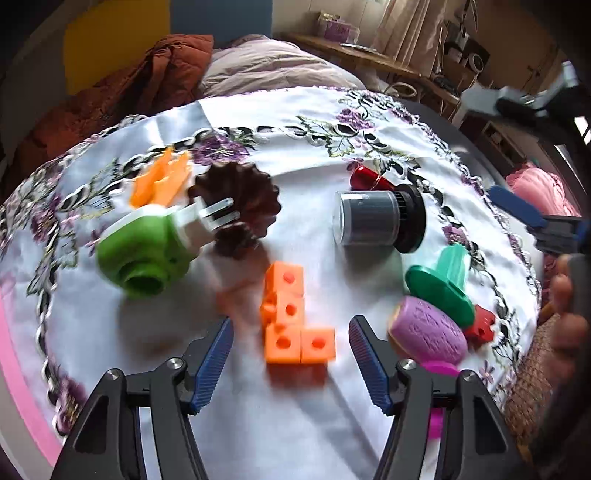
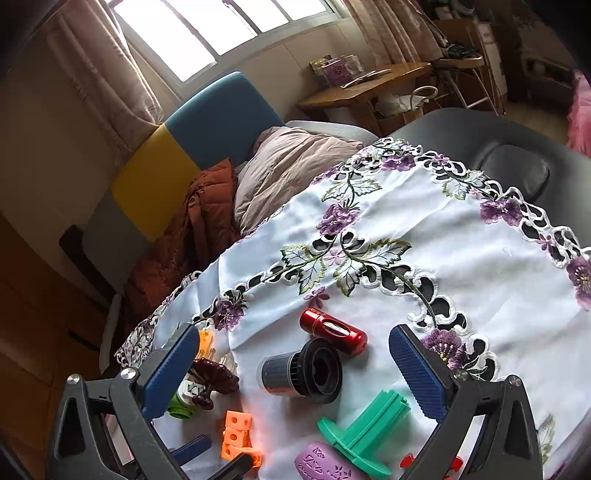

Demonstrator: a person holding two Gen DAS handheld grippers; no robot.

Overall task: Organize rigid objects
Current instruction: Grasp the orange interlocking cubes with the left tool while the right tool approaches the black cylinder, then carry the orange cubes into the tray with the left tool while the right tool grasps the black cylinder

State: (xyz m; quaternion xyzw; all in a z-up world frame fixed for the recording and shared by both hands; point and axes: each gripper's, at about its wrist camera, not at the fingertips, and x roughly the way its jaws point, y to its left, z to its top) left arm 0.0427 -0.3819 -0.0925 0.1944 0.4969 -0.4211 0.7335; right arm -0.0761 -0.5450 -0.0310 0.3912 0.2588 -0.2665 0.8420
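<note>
Your left gripper (image 1: 291,365) has its fingers spread around the orange cubes (image 1: 291,317) on the desk (image 1: 306,147), not touching. Right gripper (image 2: 299,373) is spread too, empty, above the grey canister (image 2: 295,373) lying on its side. Only the right view shows the window (image 2: 207,29).

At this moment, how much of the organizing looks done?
Little looks done: the orange cube piece, green plug, grey canister, red cylinder and teal spool lie scattered on the tablecloth. In hand: nothing; the left gripper is open around the cubes, the right gripper open and empty. Everything remains.
</note>
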